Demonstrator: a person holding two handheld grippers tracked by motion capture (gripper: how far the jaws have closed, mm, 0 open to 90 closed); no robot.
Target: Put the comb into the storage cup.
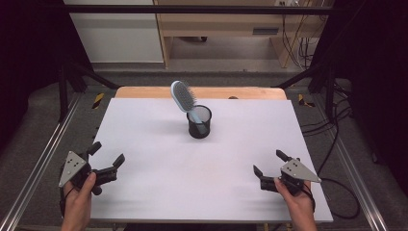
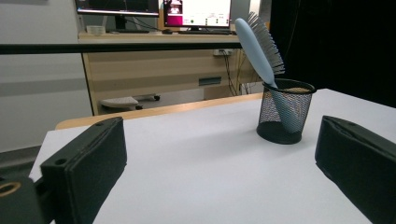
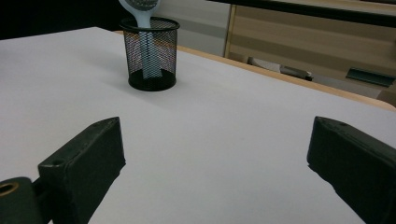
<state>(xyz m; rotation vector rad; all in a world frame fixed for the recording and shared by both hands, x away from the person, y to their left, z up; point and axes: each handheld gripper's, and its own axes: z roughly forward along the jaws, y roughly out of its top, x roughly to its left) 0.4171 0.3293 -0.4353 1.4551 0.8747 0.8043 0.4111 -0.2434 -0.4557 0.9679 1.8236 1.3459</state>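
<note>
Both tools, left (image 1: 107, 155) and right (image 1: 267, 163), rest wide open at the near surface (image 1: 159, 159) edge; the hairbrush (image 1: 184, 97) leans up-left from the mesh cup (image 1: 198, 122), roughly midway ahead.

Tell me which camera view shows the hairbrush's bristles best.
The left gripper view: the hairbrush leans out of the black mesh cup side-on, its bristles clear. The high view shows it whole but small. The right gripper view cuts off most of its head.
</note>
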